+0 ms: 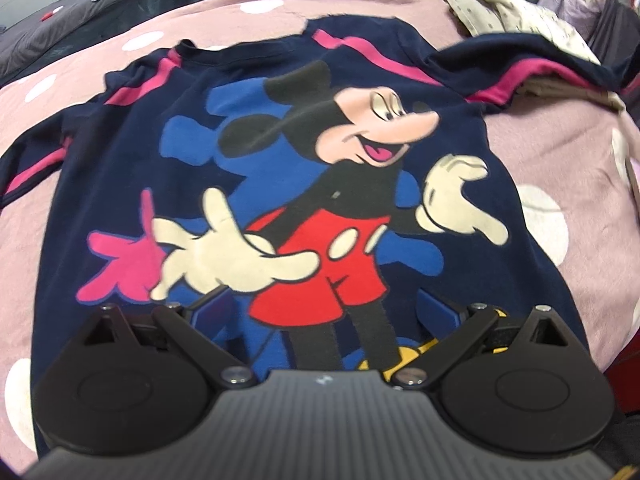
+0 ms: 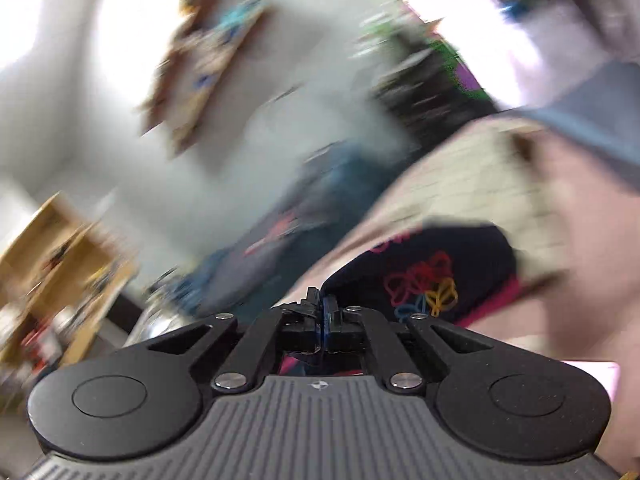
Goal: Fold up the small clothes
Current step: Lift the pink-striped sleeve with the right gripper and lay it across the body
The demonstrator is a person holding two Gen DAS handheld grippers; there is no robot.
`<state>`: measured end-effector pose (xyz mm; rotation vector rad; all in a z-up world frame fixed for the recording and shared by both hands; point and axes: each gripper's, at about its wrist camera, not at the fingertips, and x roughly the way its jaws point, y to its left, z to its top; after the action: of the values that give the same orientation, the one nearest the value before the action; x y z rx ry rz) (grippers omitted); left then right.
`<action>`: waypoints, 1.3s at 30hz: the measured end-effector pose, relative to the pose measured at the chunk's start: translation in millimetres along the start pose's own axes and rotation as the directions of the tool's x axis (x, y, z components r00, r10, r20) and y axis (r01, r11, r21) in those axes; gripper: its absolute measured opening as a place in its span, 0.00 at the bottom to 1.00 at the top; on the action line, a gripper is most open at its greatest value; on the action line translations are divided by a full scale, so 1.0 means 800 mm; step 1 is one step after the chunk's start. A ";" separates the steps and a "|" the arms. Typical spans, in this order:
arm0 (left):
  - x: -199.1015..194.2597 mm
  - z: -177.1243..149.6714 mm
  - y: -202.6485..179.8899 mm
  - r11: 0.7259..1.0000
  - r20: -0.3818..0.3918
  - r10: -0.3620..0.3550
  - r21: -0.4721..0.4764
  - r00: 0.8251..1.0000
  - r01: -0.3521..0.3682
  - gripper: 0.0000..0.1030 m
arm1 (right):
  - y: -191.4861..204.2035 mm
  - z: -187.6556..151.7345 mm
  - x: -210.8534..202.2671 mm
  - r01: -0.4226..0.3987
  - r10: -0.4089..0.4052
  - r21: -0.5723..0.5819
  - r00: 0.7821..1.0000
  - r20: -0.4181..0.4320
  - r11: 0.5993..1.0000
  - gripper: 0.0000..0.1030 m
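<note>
A navy child's T-shirt (image 1: 256, 160) with a Mickey Mouse print and pink sleeve stripes lies face up on a pink polka-dot blanket (image 1: 540, 152). Its right sleeve (image 1: 520, 68) is lifted toward the far right. My left gripper (image 1: 320, 316) is open, its blue pads spread wide just above the shirt's bottom hem. In the blurred right wrist view, my right gripper (image 2: 322, 316) is shut on a fold of navy fabric (image 2: 432, 268) with pink trim and a small coloured outline print.
A pile of cream patterned clothes (image 1: 516, 12) lies at the blanket's far right. Dark bedding (image 1: 80, 20) lies at the far left. The right wrist view is tilted and blurred, showing a white wall, a wooden shelf (image 2: 52, 256) and a cream cloth (image 2: 480, 176).
</note>
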<state>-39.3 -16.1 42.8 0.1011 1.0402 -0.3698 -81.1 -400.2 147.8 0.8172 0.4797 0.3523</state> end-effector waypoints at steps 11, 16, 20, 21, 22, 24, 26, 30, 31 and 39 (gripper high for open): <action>-0.081 -0.006 0.123 0.981 0.060 0.152 -0.133 0.987 -0.143 0.96 | 0.085 -0.136 0.256 -0.287 0.281 0.061 0.833 -0.476 0.956 0.02; -0.126 -0.005 0.181 0.961 0.078 0.203 -0.208 0.976 -0.183 0.96 | 0.098 -0.238 0.298 -0.269 0.275 0.109 0.722 -0.635 0.957 0.02; -0.140 -0.007 0.186 0.977 0.103 0.143 -0.176 0.984 -0.124 0.96 | 0.097 -0.278 0.303 -0.235 0.170 -0.003 0.710 -0.684 0.972 0.23; -0.142 -0.011 0.187 0.981 0.104 0.122 -0.162 0.987 -0.105 0.96 | 0.095 -0.282 0.303 -0.214 0.130 -0.040 0.720 -0.681 0.976 0.31; -0.140 -0.013 0.183 0.985 0.097 0.106 -0.144 0.990 -0.091 0.96 | 0.088 -0.280 0.305 -0.190 0.106 -0.052 0.730 -0.675 0.980 0.49; -0.134 -0.019 0.173 0.991 0.077 0.085 -0.106 0.993 -0.076 0.96 | 0.076 -0.267 0.293 -0.152 0.068 -0.076 0.763 -0.642 0.985 0.57; -0.125 -0.028 0.159 0.995 0.058 0.059 -0.081 0.997 -0.054 0.96 | 0.064 -0.252 0.279 -0.118 0.019 -0.125 0.799 -0.601 0.985 0.57; -0.111 -0.043 0.128 1.000 0.030 0.000 -0.006 1.000 0.000 0.96 | 0.036 -0.217 0.244 -0.016 -0.090 -0.204 0.861 -0.500 0.979 0.57; -0.110 -0.047 0.118 1.000 0.035 -0.007 0.026 0.999 0.006 0.96 | 0.029 -0.208 0.237 0.014 -0.117 -0.216 0.873 -0.474 0.976 0.57; -0.104 -0.073 0.040 0.937 0.089 0.015 0.347 0.996 -0.045 0.75 | -0.014 -0.166 0.212 0.164 -0.221 -0.194 0.918 -0.329 0.967 0.57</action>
<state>-113.8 49.6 81.1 0.4170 0.8797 -0.5244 -8.4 -246.2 15.0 0.5418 0.8473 0.3486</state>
